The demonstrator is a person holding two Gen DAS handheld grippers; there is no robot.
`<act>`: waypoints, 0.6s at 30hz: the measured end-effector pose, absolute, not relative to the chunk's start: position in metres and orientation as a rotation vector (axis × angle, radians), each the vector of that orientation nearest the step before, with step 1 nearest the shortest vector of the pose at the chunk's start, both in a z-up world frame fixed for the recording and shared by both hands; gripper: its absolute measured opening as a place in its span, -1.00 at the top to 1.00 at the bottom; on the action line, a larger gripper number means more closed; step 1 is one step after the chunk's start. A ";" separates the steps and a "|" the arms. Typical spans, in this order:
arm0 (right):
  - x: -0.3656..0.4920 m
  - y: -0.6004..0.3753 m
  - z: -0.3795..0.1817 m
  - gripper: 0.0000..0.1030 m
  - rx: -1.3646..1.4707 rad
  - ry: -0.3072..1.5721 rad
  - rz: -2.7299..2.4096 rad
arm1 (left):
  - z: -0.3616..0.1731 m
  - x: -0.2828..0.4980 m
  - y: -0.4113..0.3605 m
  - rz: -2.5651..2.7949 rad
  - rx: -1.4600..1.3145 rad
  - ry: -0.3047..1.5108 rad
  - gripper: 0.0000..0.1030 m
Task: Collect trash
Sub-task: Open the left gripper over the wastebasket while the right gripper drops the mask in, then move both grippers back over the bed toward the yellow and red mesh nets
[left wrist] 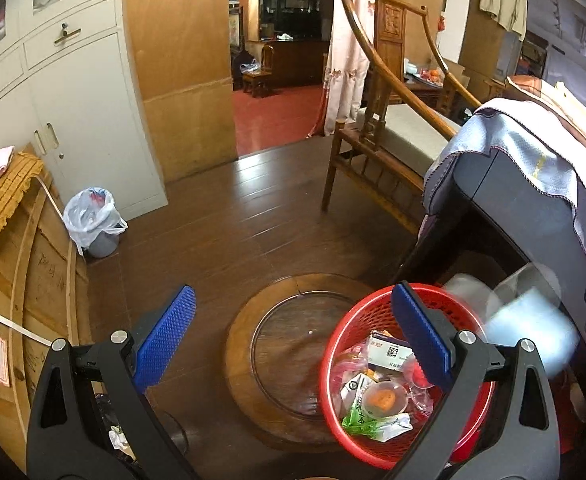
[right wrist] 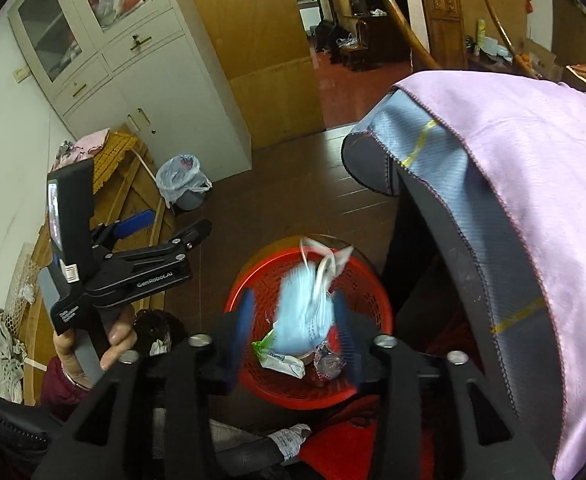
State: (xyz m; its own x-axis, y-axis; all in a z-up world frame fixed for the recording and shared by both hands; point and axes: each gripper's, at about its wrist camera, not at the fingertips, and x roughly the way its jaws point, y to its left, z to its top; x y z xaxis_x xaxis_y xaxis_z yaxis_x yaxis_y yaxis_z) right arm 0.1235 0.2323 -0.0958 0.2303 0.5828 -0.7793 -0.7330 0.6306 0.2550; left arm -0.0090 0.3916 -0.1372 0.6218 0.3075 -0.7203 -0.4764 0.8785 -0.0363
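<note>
A red mesh basket (left wrist: pixel 349 320) stands on the wooden floor and holds wrappers, a small carton and a plastic cup; it also shows in the right wrist view (right wrist: pixel 357 276). My left gripper (left wrist: pixel 293 336) is open and empty, held above the basket's left side. My right gripper (right wrist: pixel 295 328) hovers over the basket with its jaws apart. A light blue face mask (right wrist: pixel 301 308), blurred by motion, hangs between the jaws without touching them. The mask shows as a pale blur in the left wrist view (left wrist: pixel 529 328) beside the basket.
A round wooden tray (left wrist: pixel 293 356) lies left of the basket. A table draped in blue and pink cloth (left wrist: pixel 533 160) stands right. A grey bin with a white bag (left wrist: pixel 93 220) sits by the white cabinet (left wrist: pixel 73 100). A wooden chair (left wrist: pixel 389 128) is behind.
</note>
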 end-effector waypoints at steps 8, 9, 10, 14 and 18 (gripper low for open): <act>0.121 0.222 -0.088 0.03 -0.170 0.956 0.892 | -0.134 -0.009 0.388 0.443 -0.236 0.774 -0.84; 0.120 0.218 -0.086 0.03 -0.167 0.949 0.887 | -0.131 -0.009 0.386 0.439 -0.233 0.769 -0.84; 0.120 0.212 -0.084 0.03 -0.163 0.944 0.883 | -0.130 -0.009 0.384 0.436 -0.231 0.765 -0.84; 0.117 0.199 -0.074 0.02 -0.141 0.917 0.866 | -0.117 -0.010 0.372 0.415 -0.210 0.743 -0.84; 0.112 0.178 -0.060 -0.02 -0.110 0.871 0.849 | -0.101 -0.010 0.353 0.390 -0.176 0.715 -0.84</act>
